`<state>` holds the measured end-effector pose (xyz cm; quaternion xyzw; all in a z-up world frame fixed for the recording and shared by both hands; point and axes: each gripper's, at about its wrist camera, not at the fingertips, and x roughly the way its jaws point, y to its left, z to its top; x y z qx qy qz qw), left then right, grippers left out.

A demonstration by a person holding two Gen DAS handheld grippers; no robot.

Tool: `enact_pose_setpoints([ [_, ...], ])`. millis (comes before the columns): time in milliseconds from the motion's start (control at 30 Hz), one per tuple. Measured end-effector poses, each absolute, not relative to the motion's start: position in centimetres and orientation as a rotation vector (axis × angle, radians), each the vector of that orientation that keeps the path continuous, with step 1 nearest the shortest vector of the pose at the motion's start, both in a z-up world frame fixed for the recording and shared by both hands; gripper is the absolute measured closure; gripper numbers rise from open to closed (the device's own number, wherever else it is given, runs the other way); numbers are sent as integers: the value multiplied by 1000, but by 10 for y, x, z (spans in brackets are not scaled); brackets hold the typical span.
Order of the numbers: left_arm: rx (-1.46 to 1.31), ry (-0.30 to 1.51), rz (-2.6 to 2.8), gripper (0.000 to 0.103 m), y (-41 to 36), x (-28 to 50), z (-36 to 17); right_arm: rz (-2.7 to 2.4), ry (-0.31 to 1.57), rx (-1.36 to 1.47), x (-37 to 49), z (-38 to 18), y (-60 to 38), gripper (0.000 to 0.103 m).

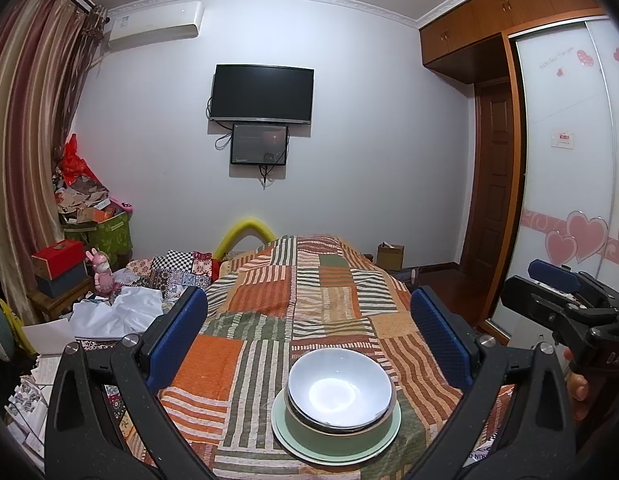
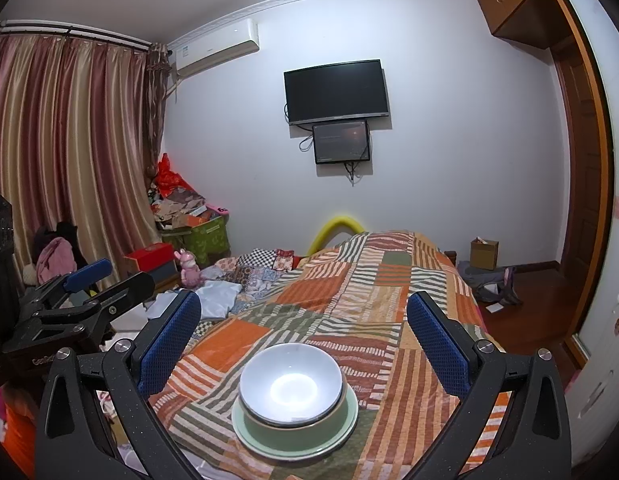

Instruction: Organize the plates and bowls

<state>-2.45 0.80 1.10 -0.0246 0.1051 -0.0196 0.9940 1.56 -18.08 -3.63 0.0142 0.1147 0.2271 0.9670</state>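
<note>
- Sitting on the patchwork quilt (image 1: 269,312), a white bowl (image 1: 339,389) nests in a green bowl (image 1: 341,436) on stacked green plates (image 1: 285,432).
- Left gripper (image 1: 309,340) hangs spread wide and empty above the stack.
- Right gripper (image 2: 303,340) gapes likewise, grasping nothing; its body at the left view's right edge reads "DAS", partly cut off.
- Wardrobe door (image 1: 565,140) script is too small to read.

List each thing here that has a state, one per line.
White bowl: upright, empty, nested in green bowl.
Green bowl: upright, on plate.
Plate: flat on quilt.
Left gripper: open, empty.
Right gripper: open, empty.
TV: dark.
Small screen: lit.
</note>
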Motion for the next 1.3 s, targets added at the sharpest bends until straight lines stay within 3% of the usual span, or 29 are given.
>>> enact_pose_setpoints([
  [1300, -73, 252, -58, 0, 15, -19, 6, 448, 252, 39, 22, -41, -182, 0],
])
